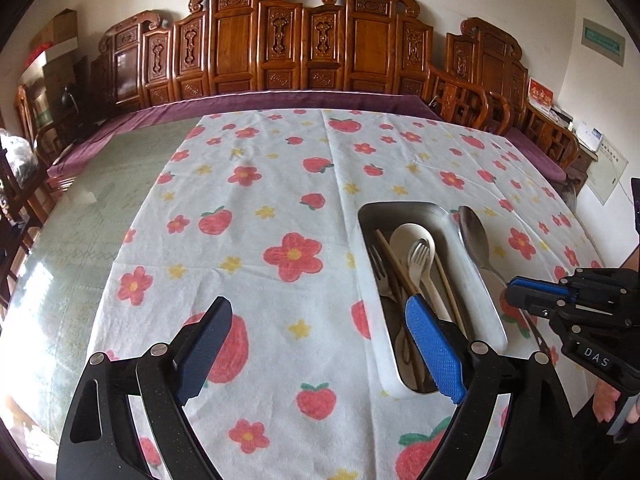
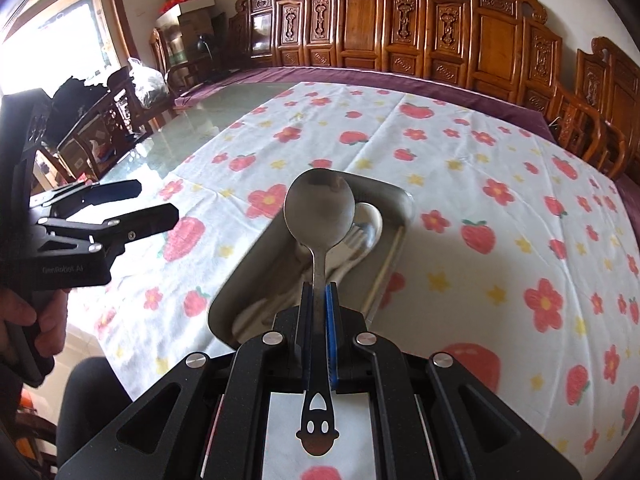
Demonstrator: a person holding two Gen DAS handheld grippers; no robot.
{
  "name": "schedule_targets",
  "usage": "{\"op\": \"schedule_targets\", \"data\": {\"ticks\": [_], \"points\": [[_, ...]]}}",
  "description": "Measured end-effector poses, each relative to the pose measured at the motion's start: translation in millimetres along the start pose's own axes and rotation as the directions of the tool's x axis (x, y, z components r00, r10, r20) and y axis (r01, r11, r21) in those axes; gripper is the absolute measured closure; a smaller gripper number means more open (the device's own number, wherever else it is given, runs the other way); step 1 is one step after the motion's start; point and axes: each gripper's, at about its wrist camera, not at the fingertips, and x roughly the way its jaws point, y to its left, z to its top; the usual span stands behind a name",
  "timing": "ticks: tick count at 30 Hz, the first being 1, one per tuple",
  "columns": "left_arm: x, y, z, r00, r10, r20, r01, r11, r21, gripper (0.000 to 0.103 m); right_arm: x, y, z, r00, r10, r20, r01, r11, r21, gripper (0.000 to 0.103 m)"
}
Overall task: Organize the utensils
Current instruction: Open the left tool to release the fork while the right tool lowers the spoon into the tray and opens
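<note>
Green glass covers the table (image 1: 80, 216) at the far left, and a white cloth (image 1: 280, 200) printed with red flowers and strawberries lies over most of it. Above the cloth hangs the left gripper (image 1: 316, 316), its fingers spread wide apart with nothing between them; in the right wrist view a hand (image 2: 28, 320) grips its handle at the left edge. Just right of that gripper sits a long metal tray (image 1: 476, 280) on the cloth. Inside it lie a dark fork (image 1: 378, 268), wooden chopsticks (image 1: 394, 256), a cream spoon (image 1: 404, 236) and a pale plastic fork (image 1: 420, 256), all pointing lengthwise. Further right, the right gripper (image 1: 510, 288) has its fingers pressed together on the handle of a metal spoon (image 2: 319, 212). That spoon sticks out forward, raised off the cloth, its bowl over the near half of the tray in the right wrist view. Carved wooden chairs (image 1: 280, 40) line the wall behind.
</note>
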Motion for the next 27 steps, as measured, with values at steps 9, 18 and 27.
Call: {"op": "schedule_targets", "data": {"ticks": [9,18,27], "points": [[7,14,1,1.0,0.006,0.002,-0.006,1.0,-0.023,0.018,45,8,17,0.999,0.009,-0.049,-0.008,1.0,0.029,0.095],[5,13,2,1.0,0.009,0.02,-0.009,1.0,-0.013,0.018,91,-3,18,0.993,-0.013,-0.117,0.023,0.996,0.084,0.095],[7,14,0,1.0,-0.003,0.012,0.004,1.0,-0.017,0.018,103,0,14,0.99,0.021,-0.138,-0.008,0.996,0.094,0.095]]}}
